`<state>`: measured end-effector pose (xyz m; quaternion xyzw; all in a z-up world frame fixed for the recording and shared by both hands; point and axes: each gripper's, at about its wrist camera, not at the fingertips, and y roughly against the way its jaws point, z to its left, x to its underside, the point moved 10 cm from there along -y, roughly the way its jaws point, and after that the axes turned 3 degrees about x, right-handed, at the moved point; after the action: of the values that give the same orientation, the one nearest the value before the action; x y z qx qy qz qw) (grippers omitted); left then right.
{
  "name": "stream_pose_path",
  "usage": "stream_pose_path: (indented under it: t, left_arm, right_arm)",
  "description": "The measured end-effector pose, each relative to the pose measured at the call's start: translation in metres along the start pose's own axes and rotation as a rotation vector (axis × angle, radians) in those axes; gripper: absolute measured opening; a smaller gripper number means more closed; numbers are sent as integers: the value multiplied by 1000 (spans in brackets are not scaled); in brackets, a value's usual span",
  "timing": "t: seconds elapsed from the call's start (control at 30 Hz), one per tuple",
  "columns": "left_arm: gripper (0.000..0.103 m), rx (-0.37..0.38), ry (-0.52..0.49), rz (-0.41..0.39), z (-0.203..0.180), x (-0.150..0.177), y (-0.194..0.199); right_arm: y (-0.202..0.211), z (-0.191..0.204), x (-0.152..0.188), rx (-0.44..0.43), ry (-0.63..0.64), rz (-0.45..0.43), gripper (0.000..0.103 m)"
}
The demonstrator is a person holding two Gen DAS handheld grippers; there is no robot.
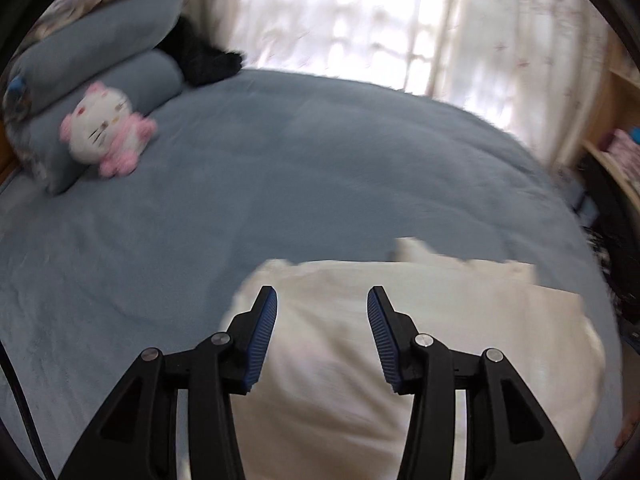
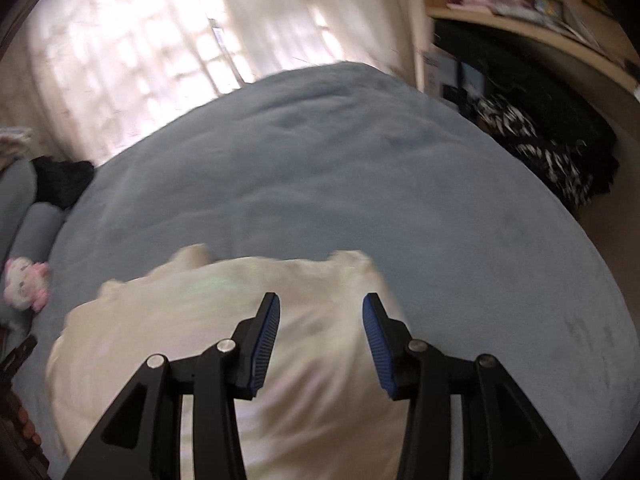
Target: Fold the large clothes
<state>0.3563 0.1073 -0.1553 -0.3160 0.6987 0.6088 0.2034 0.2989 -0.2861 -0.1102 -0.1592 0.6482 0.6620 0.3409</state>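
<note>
A cream-white garment (image 1: pixel 460 320) lies folded in a rough rectangle on the blue-grey bed cover (image 1: pixel 320 168), near the bed's front edge. My left gripper (image 1: pixel 322 294) hangs above the garment's left part, open, with nothing between its blue pads. In the right wrist view the same garment (image 2: pixel 192 312) spreads below my right gripper (image 2: pixel 321 300), which is also open and holds nothing. Both grippers are off the cloth. The picture is blurred by motion.
A pink-and-white plush cat (image 1: pixel 106 128) leans on grey pillows (image 1: pixel 104 48) at the bed's far left, beside a black furry thing (image 1: pixel 200 56). Bright curtains (image 1: pixel 340 16) stand behind the bed. A wooden shelf (image 2: pixel 540 28) and dark patterned cloth (image 2: pixel 532 144) flank the right side.
</note>
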Motion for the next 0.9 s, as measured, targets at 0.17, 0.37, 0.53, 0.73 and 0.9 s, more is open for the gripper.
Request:
stream_pose_path:
  t: [0.17, 0.37, 0.53, 0.73, 0.9]
  left_arm:
    - [46, 87, -44, -9, -60, 17, 27]
    - [46, 171, -92, 60, -121, 71, 20]
    - [46, 111, -121, 117, -120, 107, -12]
    - [46, 82, -159, 108, -119, 121, -30]
    - [46, 81, -141, 107, -118, 125, -35]
  right_arm:
    - [29, 71, 23, -104, 103, -19, 43]
    - [24, 130, 67, -166, 180, -3, 43]
    - [-10, 138, 102, -85, 244, 34, 43]
    - [-24, 136, 117, -55, 297, 7, 44]
    - [-30, 133, 120, -65, 253, 36, 47]
